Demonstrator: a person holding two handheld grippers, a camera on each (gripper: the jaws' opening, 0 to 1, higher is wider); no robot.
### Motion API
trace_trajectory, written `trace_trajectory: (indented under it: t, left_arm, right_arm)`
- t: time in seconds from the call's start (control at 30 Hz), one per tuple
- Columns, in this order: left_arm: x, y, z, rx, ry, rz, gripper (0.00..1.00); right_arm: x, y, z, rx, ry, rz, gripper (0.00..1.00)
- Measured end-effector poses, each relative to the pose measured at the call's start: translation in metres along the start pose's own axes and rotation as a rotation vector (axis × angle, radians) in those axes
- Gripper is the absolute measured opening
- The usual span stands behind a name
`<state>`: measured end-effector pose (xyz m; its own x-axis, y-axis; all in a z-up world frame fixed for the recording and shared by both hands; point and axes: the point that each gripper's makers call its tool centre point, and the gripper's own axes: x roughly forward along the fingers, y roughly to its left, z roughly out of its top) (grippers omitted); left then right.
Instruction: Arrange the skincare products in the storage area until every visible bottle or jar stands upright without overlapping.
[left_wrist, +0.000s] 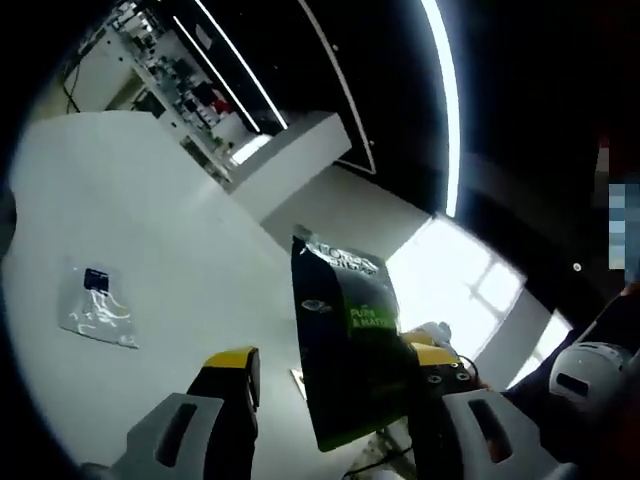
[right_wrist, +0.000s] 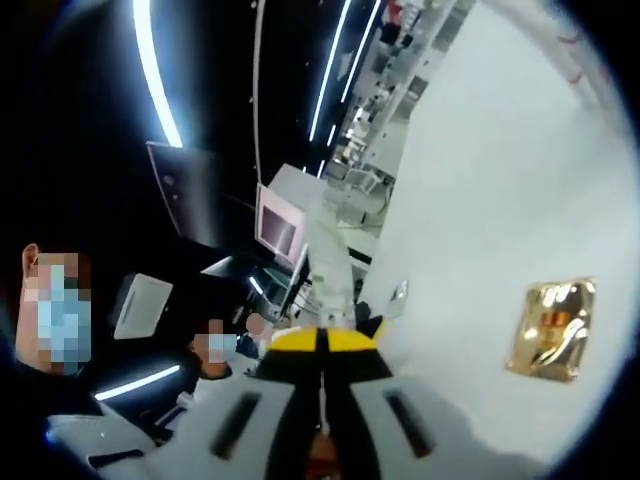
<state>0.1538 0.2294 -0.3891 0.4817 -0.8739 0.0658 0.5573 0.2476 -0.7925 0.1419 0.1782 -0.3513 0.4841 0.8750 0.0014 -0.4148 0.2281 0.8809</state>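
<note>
A dark green and black pouch (left_wrist: 350, 340) stands face-on between the jaws of my left gripper (left_wrist: 335, 358). It is close against the right jaw, and a gap shows between it and the left jaw. The jaws are wide apart, so this gripper is open. A silver sachet (left_wrist: 95, 305) lies flat on the white table (left_wrist: 150, 200) to the left. My right gripper (right_wrist: 325, 340) is shut, its yellow tips pressed together. A slim pale thing (right_wrist: 328, 270) rises just past the tips; I cannot tell whether it is held. A gold sachet (right_wrist: 550, 330) lies on the table (right_wrist: 480, 200) to the right.
Both views tilt up toward a dark ceiling with long light strips (left_wrist: 445, 90). Shelving and equipment (left_wrist: 175, 75) stand beyond the table's far edge. People (right_wrist: 60, 310) are at the left of the right gripper view, near a monitor (right_wrist: 280, 230).
</note>
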Motion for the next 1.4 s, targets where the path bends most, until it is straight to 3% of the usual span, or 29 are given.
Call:
trace_trajectory:
  t: [0.27,0.4,0.57,0.67,0.73,1.07,1.4]
  left_arm:
    - [0.006,-0.013,-0.004,-0.068,0.01,-0.074,0.58]
    - [0.004,-0.023,-0.002,-0.093,0.012,-0.124,0.44]
    - [0.002,-0.028,0.002,-0.129,0.004,-0.15,0.4]
    - [-0.001,-0.029,0.0,-0.145,0.021,-0.159,0.36]
    - [-0.004,-0.031,0.0,-0.152,0.027,-0.172,0.34]
    - [-0.009,-0.042,-0.008,-0.166,0.102,-0.214,0.28]
    - [-0.007,-0.049,-0.011,-0.157,0.128,-0.239,0.27]
  right_arm:
    - [0.0,0.006,-0.005,0.005,0.009,0.02,0.0]
    - [-0.001,0.007,-0.007,0.008,0.018,0.025,0.0]
    - [-0.003,0.006,-0.007,0.005,0.026,0.023,0.0]
    - [-0.004,0.006,-0.008,-0.024,0.046,0.016,0.0]
    - [-0.004,0.005,-0.009,-0.096,0.075,-0.001,0.0]
    - [-0.008,0.009,-0.011,-0.215,0.165,0.0,0.0]
    - [-0.012,0.013,-0.018,-0.227,0.227,0.023,0.0]
